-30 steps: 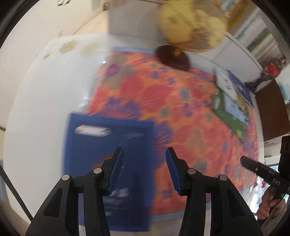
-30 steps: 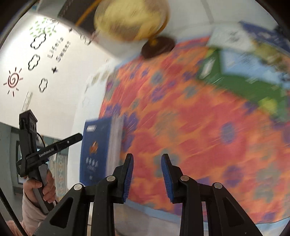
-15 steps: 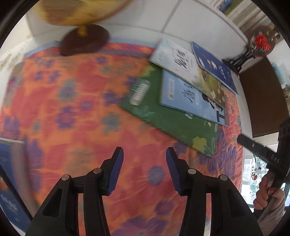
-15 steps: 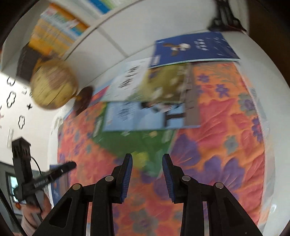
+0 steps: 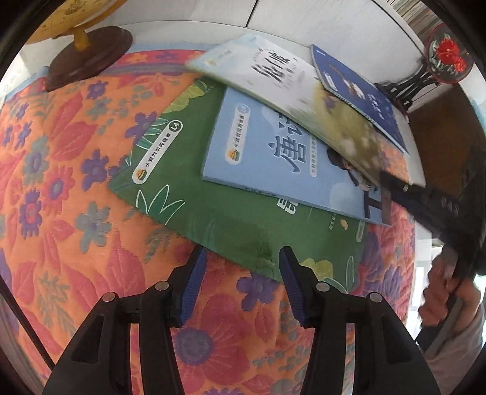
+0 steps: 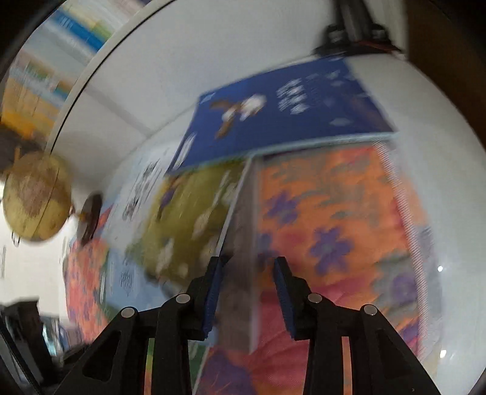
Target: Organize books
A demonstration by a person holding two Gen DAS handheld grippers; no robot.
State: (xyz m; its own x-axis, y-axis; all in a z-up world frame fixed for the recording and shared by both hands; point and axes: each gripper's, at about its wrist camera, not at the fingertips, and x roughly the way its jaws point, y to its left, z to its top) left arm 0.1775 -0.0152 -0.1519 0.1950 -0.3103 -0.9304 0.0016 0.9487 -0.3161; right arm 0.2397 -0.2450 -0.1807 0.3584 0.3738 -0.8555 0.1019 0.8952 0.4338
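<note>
Swung from lone navy book to spread pile. Left gripper (image 5: 240, 273) half-open, empty, over green book (image 5: 212, 209) near edge. Right gripper (image 6: 247, 282) just widened, empty, straddling yellow-green book (image 6: 194, 218) edge. Next pick likely.

The white surface (image 6: 425, 100) carries an orange floral cloth (image 5: 76, 212); on the cloth lie a green book (image 5: 212, 206) and a globe's brown base (image 5: 91, 54); a dark blue book (image 6: 288, 112) rests partly on bare surface.

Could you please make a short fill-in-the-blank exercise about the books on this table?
1. The light blue book lies on top of the ____ book.
2. The globe stands on a dark ____ base.
3. The tablecloth is orange with a pattern of ____.
4. Nothing is between the jaws of the left gripper; they are ____.

Answers: green; brown; flowers; open
</note>
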